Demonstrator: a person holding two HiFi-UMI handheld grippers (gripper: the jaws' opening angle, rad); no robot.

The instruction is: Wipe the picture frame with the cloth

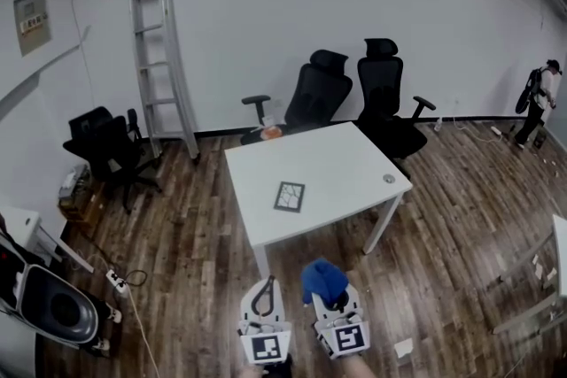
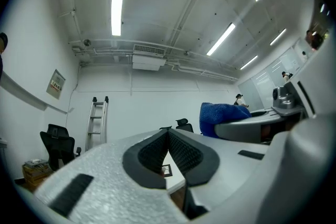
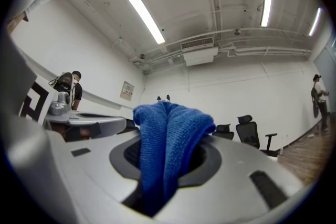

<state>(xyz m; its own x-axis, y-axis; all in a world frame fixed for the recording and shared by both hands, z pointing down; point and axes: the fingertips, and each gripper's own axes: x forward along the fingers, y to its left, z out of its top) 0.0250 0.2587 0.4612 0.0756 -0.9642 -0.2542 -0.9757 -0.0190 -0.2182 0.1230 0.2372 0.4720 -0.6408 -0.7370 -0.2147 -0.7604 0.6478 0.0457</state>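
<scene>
Sparse office: black office chairs (image 1: 383,93) are standing near a white bench (image 1: 341,162), ladder (image 1: 159,57) is leaning on wall (image 1: 266,13), strip lights (image 2: 119,2) are glowing overhead.

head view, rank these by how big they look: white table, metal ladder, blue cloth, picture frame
1. white rectangular table
2. silver metal ladder
3. blue fluffy cloth, slightly ahead of the frame but nearer the camera, so unsure
4. small dark-rimmed picture frame

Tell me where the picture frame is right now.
In the head view, the picture frame lies flat near the middle of the white table.
</scene>
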